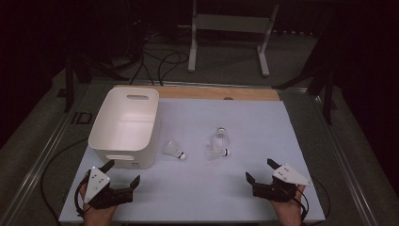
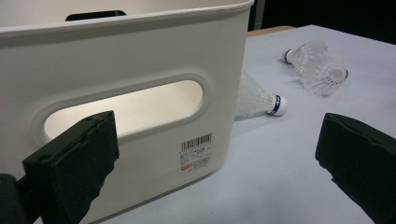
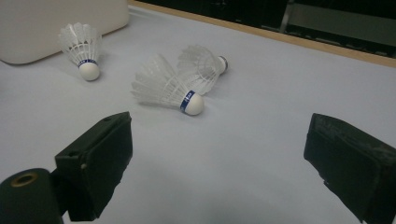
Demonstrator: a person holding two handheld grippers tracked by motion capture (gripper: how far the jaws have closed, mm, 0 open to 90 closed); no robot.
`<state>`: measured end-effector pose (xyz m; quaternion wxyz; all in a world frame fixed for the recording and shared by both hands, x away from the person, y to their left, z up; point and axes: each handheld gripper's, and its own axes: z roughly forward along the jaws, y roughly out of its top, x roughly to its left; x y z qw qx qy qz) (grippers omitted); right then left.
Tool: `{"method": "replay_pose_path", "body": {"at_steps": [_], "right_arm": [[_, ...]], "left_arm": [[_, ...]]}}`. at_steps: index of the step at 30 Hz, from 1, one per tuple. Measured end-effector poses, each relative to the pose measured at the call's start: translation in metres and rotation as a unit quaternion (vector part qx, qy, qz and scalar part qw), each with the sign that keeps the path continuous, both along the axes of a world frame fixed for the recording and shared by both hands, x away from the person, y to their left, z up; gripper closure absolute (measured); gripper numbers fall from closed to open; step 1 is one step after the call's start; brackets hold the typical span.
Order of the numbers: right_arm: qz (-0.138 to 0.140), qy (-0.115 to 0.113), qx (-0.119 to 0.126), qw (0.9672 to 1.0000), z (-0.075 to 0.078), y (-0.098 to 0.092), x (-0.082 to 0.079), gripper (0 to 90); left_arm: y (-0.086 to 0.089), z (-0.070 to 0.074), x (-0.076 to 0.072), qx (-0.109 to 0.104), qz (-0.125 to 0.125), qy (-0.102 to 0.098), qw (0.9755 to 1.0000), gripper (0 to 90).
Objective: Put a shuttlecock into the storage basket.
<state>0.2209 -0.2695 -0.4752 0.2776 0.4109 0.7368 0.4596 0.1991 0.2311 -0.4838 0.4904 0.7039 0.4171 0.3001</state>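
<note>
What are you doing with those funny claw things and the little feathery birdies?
A person holds a gripper in each hand at the near edge of the table. The left gripper and the right gripper are both open and hold nothing. Three shuttlecocks lie on the white table: one beside the white bin, and two close together further right. The bin looks empty. It seems the shuttlecocks are meant to go in, but none has been picked up yet.

high view – above the near edge of the table (image 1: 197, 193), facing forward and down, far off. left gripper view – low, close against the bin (image 2: 140, 60). right gripper view – low, facing three shuttlecocks (image 3: 168, 88). all share these.
</note>
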Motion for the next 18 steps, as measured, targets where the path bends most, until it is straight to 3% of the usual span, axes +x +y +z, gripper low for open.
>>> {"method": "replay_pose_path", "body": {"at_steps": [18], "right_arm": [[0.003,0.002,-0.01,0.9999,0.0034,0.0041,0.002,7.9]], "left_arm": [[-0.0003,-0.0011,0.0008,-0.001,0.0,0.003,1.0,0.2]]}}
